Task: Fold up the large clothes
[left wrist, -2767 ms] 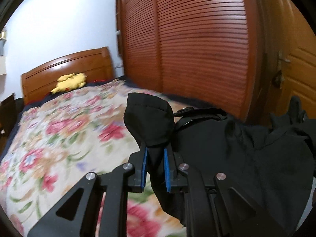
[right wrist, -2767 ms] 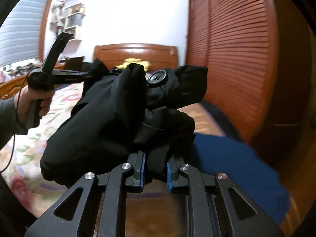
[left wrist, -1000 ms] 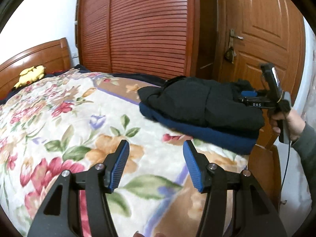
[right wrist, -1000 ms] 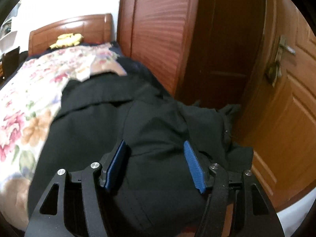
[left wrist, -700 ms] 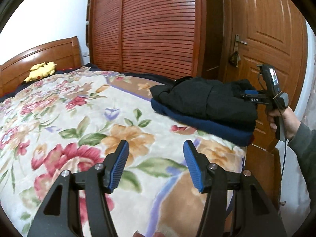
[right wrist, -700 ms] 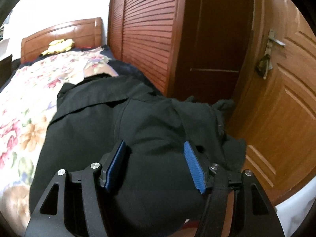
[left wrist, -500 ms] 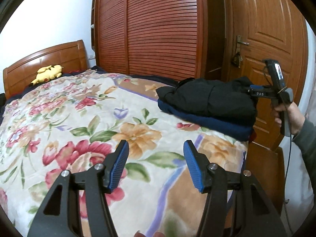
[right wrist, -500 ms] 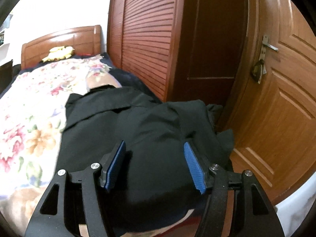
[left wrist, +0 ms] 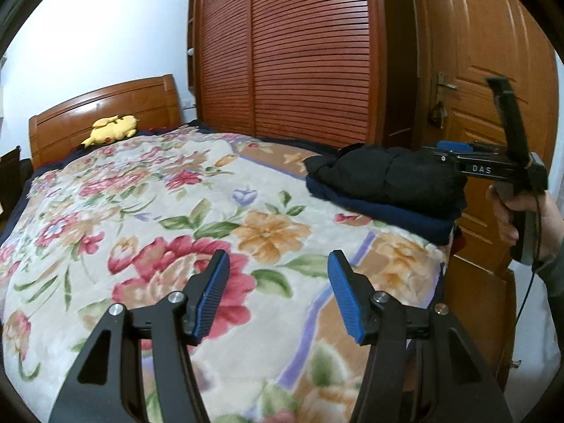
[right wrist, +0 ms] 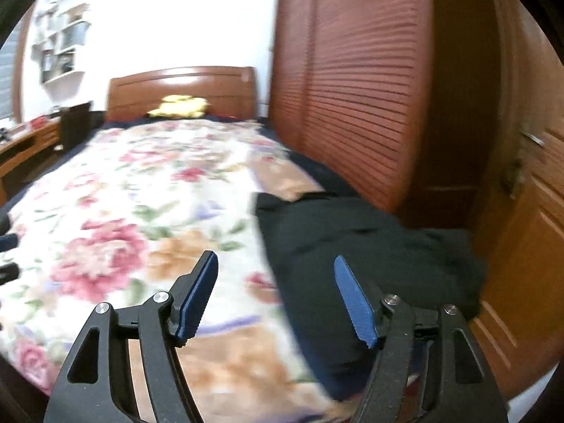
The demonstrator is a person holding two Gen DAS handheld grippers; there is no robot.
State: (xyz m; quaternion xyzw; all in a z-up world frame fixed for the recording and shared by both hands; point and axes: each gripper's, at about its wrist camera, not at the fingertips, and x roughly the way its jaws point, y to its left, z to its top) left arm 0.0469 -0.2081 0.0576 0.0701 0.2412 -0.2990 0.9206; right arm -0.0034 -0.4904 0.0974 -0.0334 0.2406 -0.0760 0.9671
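A folded black garment (left wrist: 387,176) lies on top of a folded navy one (left wrist: 398,216) at the bed's right corner, near the door. In the right wrist view the same black garment (right wrist: 352,246) sits low and to the right, blurred. My left gripper (left wrist: 278,294) hovers open over the floral blanket (left wrist: 158,211), nothing between its blue pads. My right gripper (right wrist: 276,294) is off the pile with its jaws opening and nothing clamped; in the left wrist view a hand (left wrist: 521,211) holds it beside the pile's right end.
A yellow plush toy (left wrist: 111,128) rests against the wooden headboard (left wrist: 105,109). A louvred wardrobe (left wrist: 299,53) and a panelled door (left wrist: 486,81) stand right of the bed. A desk (right wrist: 24,144) and wall shelves (right wrist: 60,46) are on the left.
Both grippers let go of the black garment, which now lies on the navy one. Both have drawn back from the pile, and the right one has swung left toward the blanket.
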